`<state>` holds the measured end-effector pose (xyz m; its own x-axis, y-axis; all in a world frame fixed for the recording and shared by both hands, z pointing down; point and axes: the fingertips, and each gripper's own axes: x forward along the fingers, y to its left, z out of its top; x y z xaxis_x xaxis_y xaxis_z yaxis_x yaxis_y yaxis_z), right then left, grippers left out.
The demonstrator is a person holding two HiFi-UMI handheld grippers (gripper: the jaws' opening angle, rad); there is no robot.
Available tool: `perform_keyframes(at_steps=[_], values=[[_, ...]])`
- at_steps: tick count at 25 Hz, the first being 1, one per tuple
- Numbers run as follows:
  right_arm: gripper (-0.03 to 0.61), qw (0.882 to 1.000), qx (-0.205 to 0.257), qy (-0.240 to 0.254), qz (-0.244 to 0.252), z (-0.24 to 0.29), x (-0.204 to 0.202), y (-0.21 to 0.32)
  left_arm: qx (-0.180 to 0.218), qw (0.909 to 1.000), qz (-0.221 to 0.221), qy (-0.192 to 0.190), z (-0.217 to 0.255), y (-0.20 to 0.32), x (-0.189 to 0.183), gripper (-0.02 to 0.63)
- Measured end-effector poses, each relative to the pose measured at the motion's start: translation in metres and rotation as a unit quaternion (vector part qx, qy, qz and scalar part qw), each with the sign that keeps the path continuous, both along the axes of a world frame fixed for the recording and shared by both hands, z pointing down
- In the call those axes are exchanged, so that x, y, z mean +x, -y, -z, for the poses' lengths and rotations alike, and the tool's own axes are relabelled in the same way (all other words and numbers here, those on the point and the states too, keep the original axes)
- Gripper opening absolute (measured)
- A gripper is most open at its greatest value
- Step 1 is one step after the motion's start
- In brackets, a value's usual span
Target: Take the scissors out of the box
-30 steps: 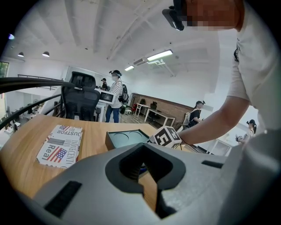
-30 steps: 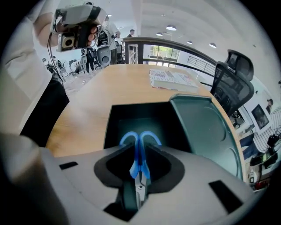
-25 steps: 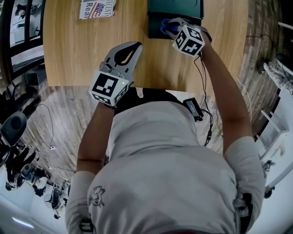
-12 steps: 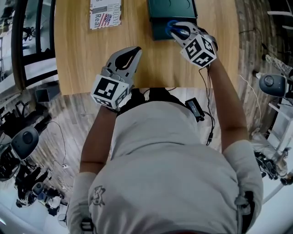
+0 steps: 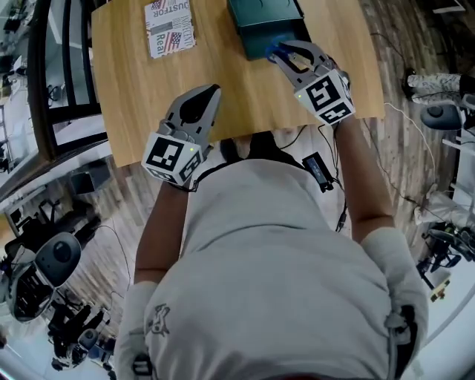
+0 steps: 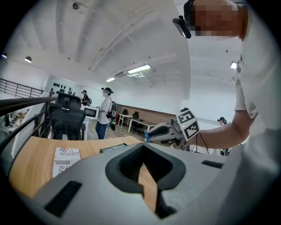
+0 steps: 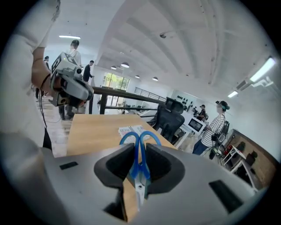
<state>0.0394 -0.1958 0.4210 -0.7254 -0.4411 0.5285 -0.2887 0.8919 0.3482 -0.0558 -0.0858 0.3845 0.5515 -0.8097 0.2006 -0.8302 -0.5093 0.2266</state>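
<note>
Blue-handled scissors (image 7: 148, 137) stand upright between my right gripper's (image 7: 140, 148) jaws, which are shut on them near the pivot, handles pointing away. In the head view that gripper (image 5: 284, 52) hangs above the front edge of the dark green box (image 5: 261, 22), with the blue scissors (image 5: 273, 50) showing at its tip. The box's inside is hidden there. My left gripper (image 5: 210, 93) hovers over the wooden table (image 5: 245, 96) near its front edge, left of the box, its fingers meeting at the tips with nothing between them. From the left gripper view, the right gripper (image 6: 151, 132) shows raised above the table.
A printed booklet (image 5: 169, 28) lies on the table left of the box. The table's front edge runs just under both hands. Beyond the table are an office chair (image 6: 66, 118), a railing and people standing. Cables and equipment lie on the floor around it.
My right gripper has lifted up out of the box with the scissors and drawn back toward the person. The left gripper has also risen and shifted a little.
</note>
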Motion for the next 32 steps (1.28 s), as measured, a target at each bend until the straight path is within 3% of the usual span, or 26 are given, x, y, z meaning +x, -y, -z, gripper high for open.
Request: perform_keyframes(at_steps=[8,17,24,32], values=[[0.089,0.991,-0.007,0.106,-0.078,0.040,0.006,-0.073,0.022,0.9988,-0.044,-0.006,0.021,-0.058,-0.004,0.005],[0.089,0.976,-0.047,0.173,-0.128,0.063,0.031,-0.125,0.014,0.9972,-0.073,-0.004,0.027,-0.085,-0.004,0.005],[0.089,0.974,-0.052,0.178,-0.132,0.063,0.060,-0.148,-0.004,0.9973,-0.073,0.003,0.013,-0.093,0.011,0.005],[0.089,0.975,-0.050,0.187,-0.112,0.070,0.115,-0.171,-0.006,0.9974,-0.070,0.015,0.014,-0.102,0.072,0.005]])
